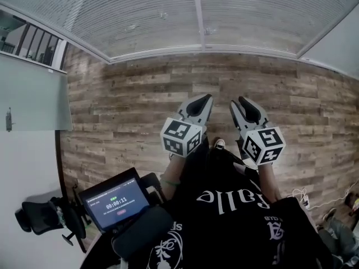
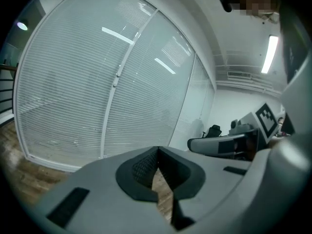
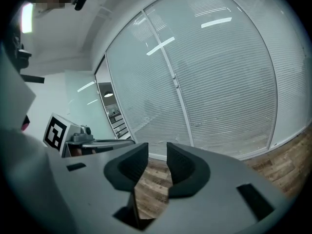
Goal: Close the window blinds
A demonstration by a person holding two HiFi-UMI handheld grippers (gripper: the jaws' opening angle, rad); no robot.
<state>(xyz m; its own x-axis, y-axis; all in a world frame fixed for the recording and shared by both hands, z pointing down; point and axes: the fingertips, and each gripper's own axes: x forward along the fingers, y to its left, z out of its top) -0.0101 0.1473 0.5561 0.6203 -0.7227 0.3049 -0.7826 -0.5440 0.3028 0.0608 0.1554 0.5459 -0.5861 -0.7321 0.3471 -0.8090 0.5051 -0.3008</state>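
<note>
The left tool (image 2: 158, 151) is keeping its jaws pressed together, the ribbed pads meeting at the tips with nothing caught between them. Only a sliver of wooden floor (image 2: 163, 189) is showing through the opening behind the pads. The right tool (image 3: 157, 152) is holding its jaws a little apart, with a clear gap from tip to base. Nothing is sitting in that gap either, and floor planks are showing through it. Neither tool is touching anything.

In the head view the left tool (image 1: 206, 98) and the right tool (image 1: 238, 102) are pointing forward side by side over the wooden floor (image 1: 134, 94), near each other but not touching. Each is carrying its marker cube at the rear.

The window blinds (image 1: 168, 15) are hanging ahead of both tools, well apart from them, and are covering the glass panes from the top down to the sill where the wall meets the floor. In the left gripper view the window blinds (image 2: 68, 96) are filling the left half, split by a white frame post (image 2: 117, 77). In the right gripper view they (image 3: 229, 82) are filling the right half. Their slats are running level across the panes, and how far the slats are tilted cannot be told.
</note>
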